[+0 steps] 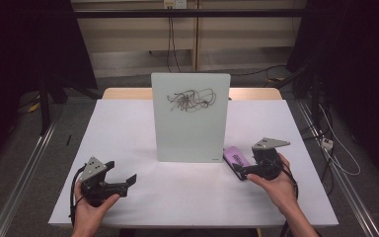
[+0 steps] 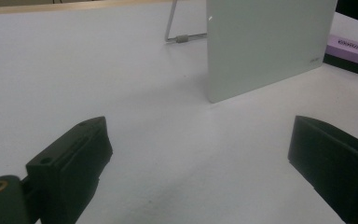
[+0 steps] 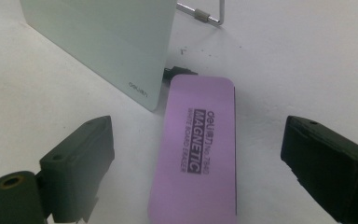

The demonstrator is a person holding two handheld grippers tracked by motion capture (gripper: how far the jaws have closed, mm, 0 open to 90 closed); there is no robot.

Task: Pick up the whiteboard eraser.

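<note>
Jaws of the right gripper (image 3: pixel 196 168) stand wide apart, one on each side of the purple magnetic whiteboard eraser (image 3: pixel 198 149), neither touching it; that straddle reads as a line-up for a grasp across the eraser's narrow width. In the high view the eraser (image 1: pixel 237 158) lies flat on the white table (image 1: pixel 128 128) at lower right of centre, just beside the bottom right corner of the small whiteboard (image 1: pixel 191 126), with the right gripper (image 1: pixel 242 170) low over its near end. The board stands upright in the middle of the frame, propped from behind by a wire stand (image 3: pixel 209 14), which presents its face to the person. A dark marker scribble (image 1: pixel 190 100) sits in the upper part of that face, so the likely purpose of the eraser is to wipe it off. Jaws of the left gripper (image 2: pixel 200 154) are also wide apart, holding nothing, over bare table at lower left of the high view (image 1: pixel 126 182), well apart from the board. It appears parked, possibly in reserve to steady the board, which could tip or slide under wiping pressure.
</note>
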